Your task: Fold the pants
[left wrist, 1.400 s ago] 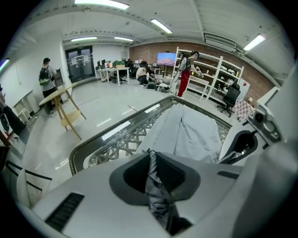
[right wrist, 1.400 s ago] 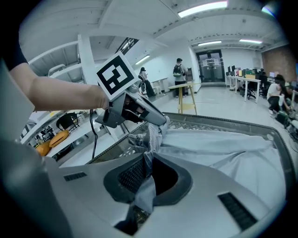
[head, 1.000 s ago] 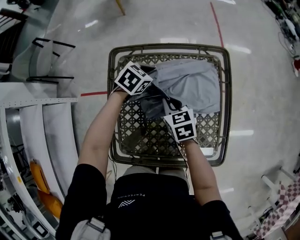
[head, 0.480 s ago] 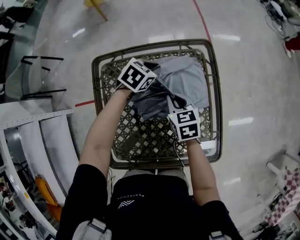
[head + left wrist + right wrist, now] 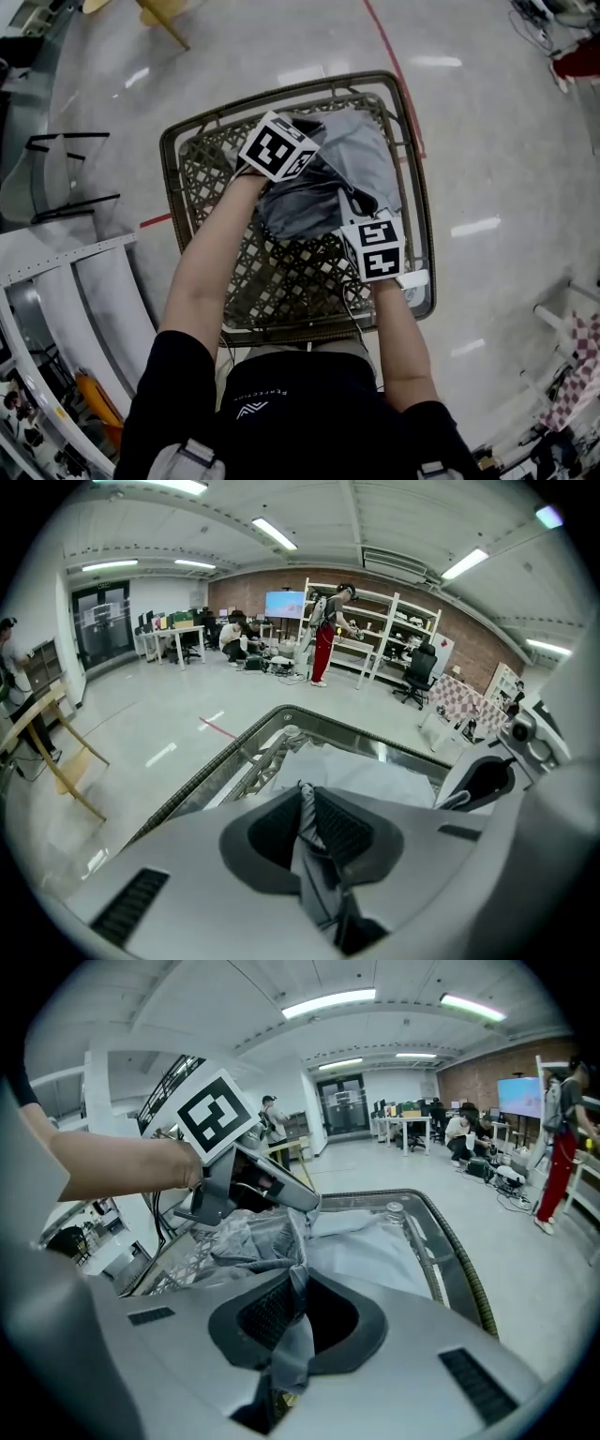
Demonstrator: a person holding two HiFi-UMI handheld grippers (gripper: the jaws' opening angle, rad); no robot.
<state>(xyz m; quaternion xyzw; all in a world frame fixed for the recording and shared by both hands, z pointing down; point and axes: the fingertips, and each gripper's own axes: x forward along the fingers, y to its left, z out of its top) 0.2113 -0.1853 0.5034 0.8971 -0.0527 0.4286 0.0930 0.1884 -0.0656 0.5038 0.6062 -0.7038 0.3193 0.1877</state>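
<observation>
Could lose the cloth from the left tongs (image 5: 307,806) or right tongs (image 5: 292,1302), both pinched tight on thin folds of the grey pants (image 5: 370,155) heaped toward one o'clock on the lattice table (image 5: 281,278), if tugged unevenly or dragged past the far rim.

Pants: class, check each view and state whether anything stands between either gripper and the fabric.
Nothing visible does. The left gripper and the right gripper are each shut directly on the grey pants.
</observation>
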